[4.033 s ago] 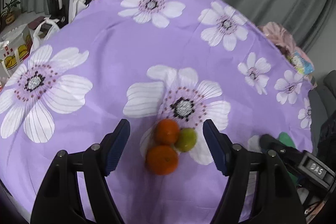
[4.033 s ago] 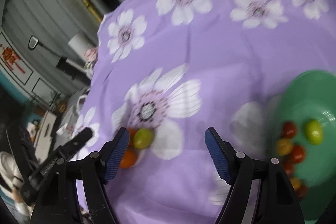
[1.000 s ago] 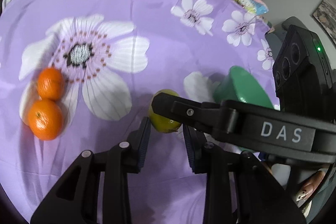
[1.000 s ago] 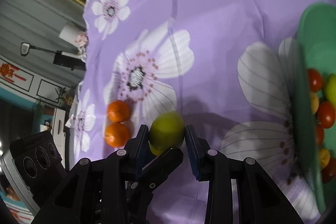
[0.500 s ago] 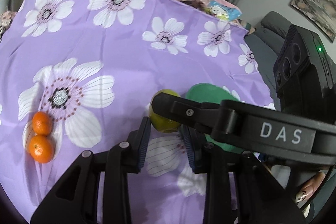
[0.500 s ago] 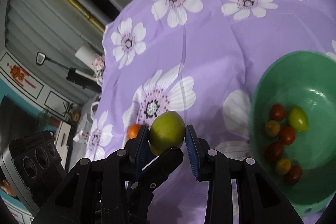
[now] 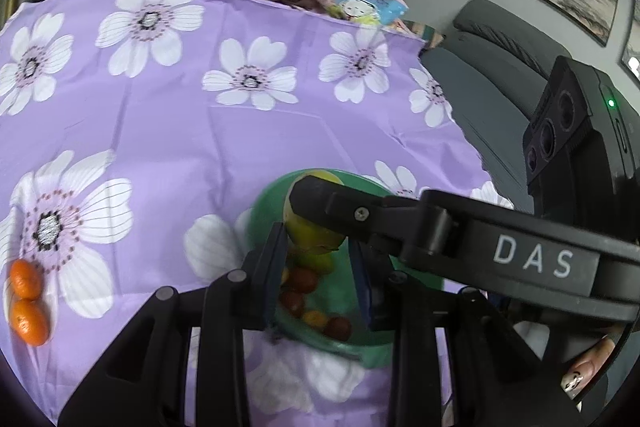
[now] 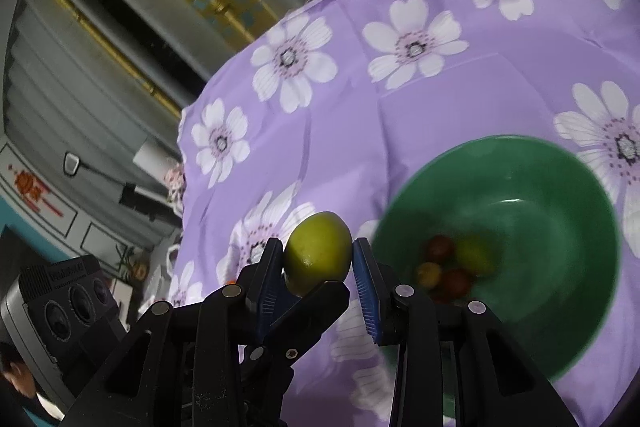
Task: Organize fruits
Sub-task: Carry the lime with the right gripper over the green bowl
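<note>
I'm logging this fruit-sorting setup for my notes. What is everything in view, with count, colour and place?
green citrus fruit: one, yellow-green, clamped between the pads of both grippers, in the air just short of the bowl.
oranges: two, orange, side by side on the cloth at the left edge of the left wrist view.
bowl: one, green, on the cloth.
small fruits: several, red, yellow and green, in the bowl; exact count unclear.
tablecloth: one, purple with white flowers, over the table.
armchair: one, grey, beyond the table.
left gripper: black, blue pads, shut on the fruit.
right gripper: black, blue pads, shut on it too.
</note>
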The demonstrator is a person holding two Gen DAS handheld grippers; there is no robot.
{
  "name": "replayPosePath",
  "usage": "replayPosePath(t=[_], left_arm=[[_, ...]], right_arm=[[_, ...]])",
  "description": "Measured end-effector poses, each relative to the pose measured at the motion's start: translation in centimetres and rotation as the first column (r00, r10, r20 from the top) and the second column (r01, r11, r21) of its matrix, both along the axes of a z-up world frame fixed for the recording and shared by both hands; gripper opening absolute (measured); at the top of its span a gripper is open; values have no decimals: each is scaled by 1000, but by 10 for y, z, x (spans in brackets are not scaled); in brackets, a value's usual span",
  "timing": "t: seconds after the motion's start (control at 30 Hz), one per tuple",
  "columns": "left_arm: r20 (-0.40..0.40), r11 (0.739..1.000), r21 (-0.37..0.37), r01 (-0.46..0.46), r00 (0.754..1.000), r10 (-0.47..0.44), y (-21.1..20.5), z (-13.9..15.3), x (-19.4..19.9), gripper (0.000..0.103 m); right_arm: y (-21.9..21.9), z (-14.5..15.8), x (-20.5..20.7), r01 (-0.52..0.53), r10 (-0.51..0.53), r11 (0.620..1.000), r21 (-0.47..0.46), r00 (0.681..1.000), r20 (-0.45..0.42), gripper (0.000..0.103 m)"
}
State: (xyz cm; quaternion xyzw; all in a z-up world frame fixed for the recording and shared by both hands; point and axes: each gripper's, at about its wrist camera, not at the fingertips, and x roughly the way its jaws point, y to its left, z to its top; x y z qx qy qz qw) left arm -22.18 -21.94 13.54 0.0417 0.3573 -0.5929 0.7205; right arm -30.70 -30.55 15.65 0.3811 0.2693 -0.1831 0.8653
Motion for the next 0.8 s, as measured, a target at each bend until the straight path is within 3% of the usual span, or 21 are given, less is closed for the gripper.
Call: replayPosePath(t=[0.47, 0.8], left_arm=[[-44, 994, 20, 106, 993, -105, -44, -12, -28, 31], [-108, 988, 61, 144, 985, -137, -65, -31, -34, 31]], right_arm=[[-36, -10, -41, 118, -118, 993, 11, 993, -29, 37], [-54, -25, -52, 159, -154, 987, 37, 983, -101, 37]])
